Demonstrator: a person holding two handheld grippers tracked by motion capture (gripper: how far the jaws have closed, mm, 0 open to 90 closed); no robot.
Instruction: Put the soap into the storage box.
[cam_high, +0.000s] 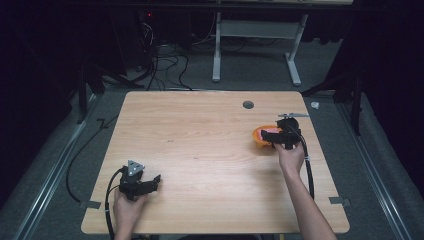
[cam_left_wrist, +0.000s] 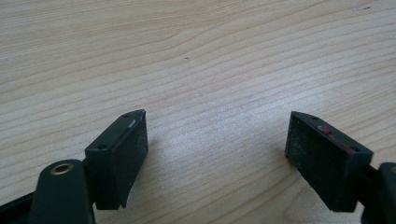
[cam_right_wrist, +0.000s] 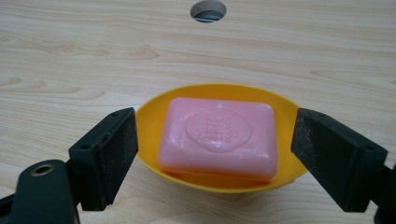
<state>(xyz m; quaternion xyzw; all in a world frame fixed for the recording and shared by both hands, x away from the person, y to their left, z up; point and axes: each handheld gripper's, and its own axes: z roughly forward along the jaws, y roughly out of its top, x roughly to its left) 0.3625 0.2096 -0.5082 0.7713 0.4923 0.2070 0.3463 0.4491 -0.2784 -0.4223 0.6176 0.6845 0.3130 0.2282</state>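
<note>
The left hand-held gripper (cam_high: 150, 181) rested open over bare surface (cam_high: 200, 150), well apart from the work. At the right, the right hand-held gripper (cam_right_wrist: 215, 154) stood open astride the yellow dish (cam_right_wrist: 152, 121), the pink soap (cam_right_wrist: 218, 137) lying lengthwise across its jaws, directly ahead.

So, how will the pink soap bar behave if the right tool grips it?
The pink soap bar looks rigid, so it probably keeps its shape. Its smooth, glossy faces may slip between the pads. The shallow yellow dish under it might slide or tip when nudged.
</note>
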